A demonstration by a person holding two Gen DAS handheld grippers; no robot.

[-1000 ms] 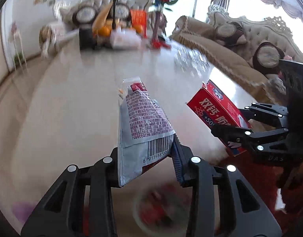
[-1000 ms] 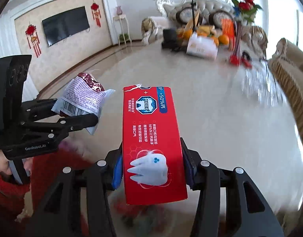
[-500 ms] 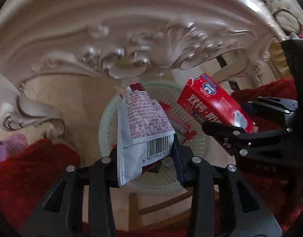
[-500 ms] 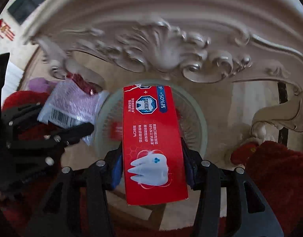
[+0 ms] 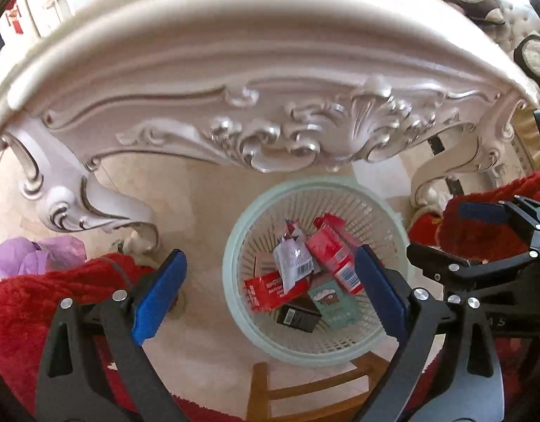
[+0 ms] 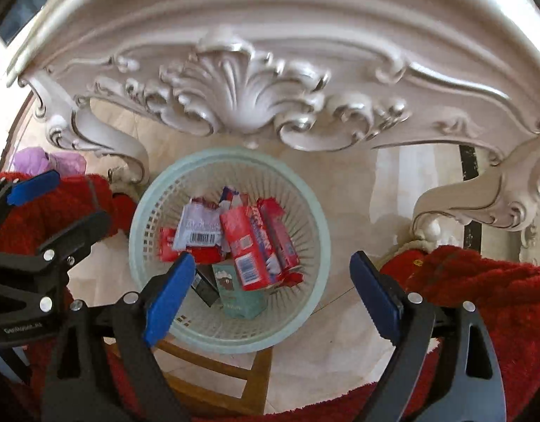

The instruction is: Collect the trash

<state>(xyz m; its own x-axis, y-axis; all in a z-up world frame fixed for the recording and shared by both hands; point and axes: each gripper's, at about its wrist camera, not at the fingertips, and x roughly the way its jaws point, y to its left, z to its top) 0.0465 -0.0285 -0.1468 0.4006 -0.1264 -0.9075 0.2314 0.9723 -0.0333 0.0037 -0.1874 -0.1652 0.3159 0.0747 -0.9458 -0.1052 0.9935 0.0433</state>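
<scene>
Presently the trash lies inside the pale green basket (image 5: 235, 302), which stands on the tiled floor just in front of the carved white table (image 5: 270, 81) and partly under its edge. On top of the pile rest the red toothpaste box (image 6: 247, 249) and, just beside it on its left in the right wrist view, the grey snack wrapper (image 6: 199, 230) with its barcode facing up; under them show other red packets, a teal carton (image 6: 235, 295) and a small black box (image 5: 298, 314). Both top items lie loose in the basket, touched by neither tool. The left gripper (image 5: 270, 295) hangs above the basket's near rim with its jaws opening and nothing between the blue pads; the right gripper (image 6: 273, 292) is likewise over the basket, jaws opening, nothing between them. Each points steeply down at the basket's mouth, a posture judged to suit a drop into the basket, not onto the floor. The basket's slatted wall is high enough to contain light packaging. A wooden stool frame (image 5: 305, 390) shows below the basket in both views, and red rugs (image 5: 41, 302) lie on either side. A lilac bag (image 5: 27, 256) sits by the table leg, apart from the basket; whether it counts as trash cannot be told.
</scene>
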